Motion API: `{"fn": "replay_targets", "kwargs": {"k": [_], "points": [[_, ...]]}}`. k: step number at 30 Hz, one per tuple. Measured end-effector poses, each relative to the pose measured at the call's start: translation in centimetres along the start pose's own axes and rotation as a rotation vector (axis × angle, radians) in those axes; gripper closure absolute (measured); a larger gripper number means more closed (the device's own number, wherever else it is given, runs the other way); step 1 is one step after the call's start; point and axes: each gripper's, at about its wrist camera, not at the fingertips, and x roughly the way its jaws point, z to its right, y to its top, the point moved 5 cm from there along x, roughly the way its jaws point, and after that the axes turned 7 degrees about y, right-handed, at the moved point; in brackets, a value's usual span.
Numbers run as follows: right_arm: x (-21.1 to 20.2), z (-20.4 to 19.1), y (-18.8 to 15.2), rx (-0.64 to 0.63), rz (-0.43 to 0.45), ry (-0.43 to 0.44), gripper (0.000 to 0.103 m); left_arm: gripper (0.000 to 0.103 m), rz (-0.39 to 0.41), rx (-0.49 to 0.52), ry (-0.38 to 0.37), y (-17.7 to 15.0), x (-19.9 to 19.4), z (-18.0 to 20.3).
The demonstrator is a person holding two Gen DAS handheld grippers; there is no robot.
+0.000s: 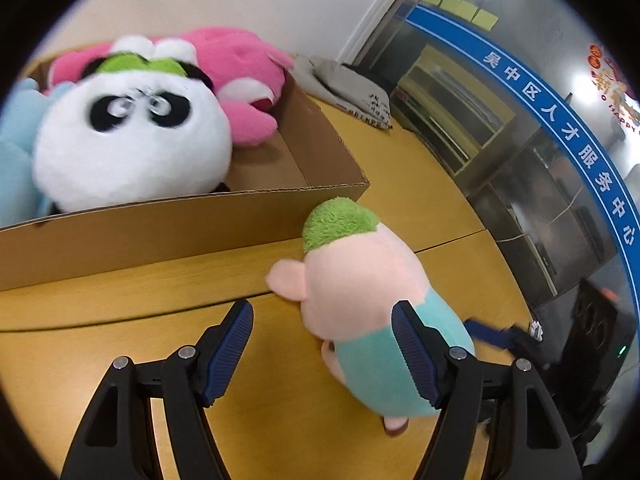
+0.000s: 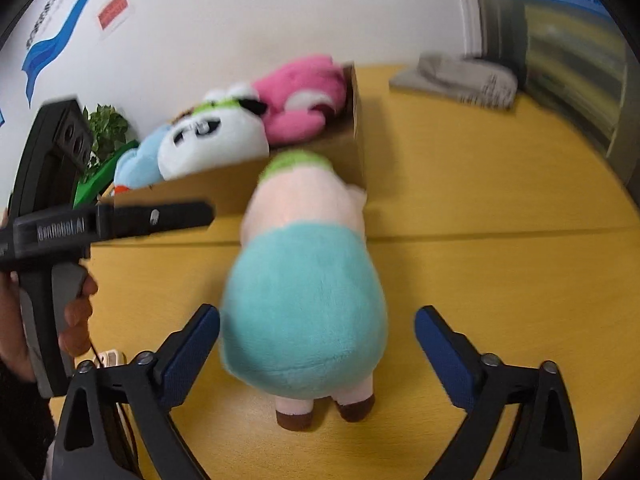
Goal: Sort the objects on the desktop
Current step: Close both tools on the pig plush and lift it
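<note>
A plush pig [image 2: 308,280] with green hair, pink head and teal body stands on the yellow table, facing a cardboard box [image 1: 168,232]. It also shows in the left wrist view [image 1: 360,300]. The box holds a panda plush [image 1: 132,144], a pink plush [image 1: 240,72] and a light blue plush [image 1: 16,148]. My right gripper [image 2: 318,344] is open, its jaws on either side of the pig's teal rump, not touching. My left gripper [image 1: 324,348] is open, just left of the pig, with its right finger [image 1: 412,352] in front of the pig's body. The left gripper's body also shows in the right wrist view [image 2: 120,220].
A folded grey cloth [image 2: 456,80] lies at the table's far edge near the wall. A green plant [image 2: 104,128] stands behind the box. A glass partition [image 1: 500,128] runs along the right. A table seam [image 2: 500,234] crosses ahead of the pig.
</note>
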Motion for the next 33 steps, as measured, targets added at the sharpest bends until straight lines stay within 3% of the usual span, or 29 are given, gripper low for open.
{"fn": "replay_targets", "kwargs": {"k": [2, 5, 12, 14, 17, 20, 24, 27, 29, 31, 33], "points": [[1.6, 0.2, -0.4, 0.038, -0.031, 0.091, 0.012, 0.031, -0.020, -0.006, -0.013, 0.5, 1.5, 0.1], [2.2, 0.0, -0.8, 0.007, -0.029, 0.054, 0.018, 0.028, -0.026, -0.024, -0.065, 1.1, 2.5, 0.2], [1.9, -0.5, -1.5, -0.063, -0.071, 0.111, 0.024, 0.027, 0.023, -0.004, -0.124, 1.4, 0.9, 1.0], [1.9, -1.2, -1.9, -0.091, -0.099, 0.152, 0.024, 0.027, 0.010, 0.011, -0.129, 1.3, 1.2, 1.5], [2.1, -2.4, -2.5, -0.133, -0.134, 0.191, 0.023, 0.026, -0.029, 0.026, -0.079, 0.7, 2.7, 1.5], [2.1, -2.5, -2.7, -0.130, -0.147, 0.196, 0.020, 0.026, -0.033, 0.024, -0.081, 0.4, 2.7, 1.4], [1.5, -2.2, -2.7, -0.097, -0.148, 0.151, 0.005, 0.029, -0.057, 0.028, -0.090, 0.0, 2.8, 1.4], [-0.2, -3.5, -2.2, -0.132, -0.079, 0.120, 0.002, 0.030, -0.062, 0.033, -0.096, -0.3, 2.8, 1.6], [-0.1, -4.1, -2.2, -0.151, -0.090, 0.103, 0.002, 0.031, -0.063, 0.033, -0.102, -0.5, 2.8, 1.7], [1.1, -4.2, -2.7, -0.163, -0.129, 0.079, 0.017, 0.033, -0.062, 0.036, -0.103, -0.7, 2.7, 1.8], [1.6, -4.2, -2.9, -0.161, -0.136, 0.067, 0.023, 0.034, -0.050, 0.038, -0.093, -0.7, 2.4, 1.8]]}}
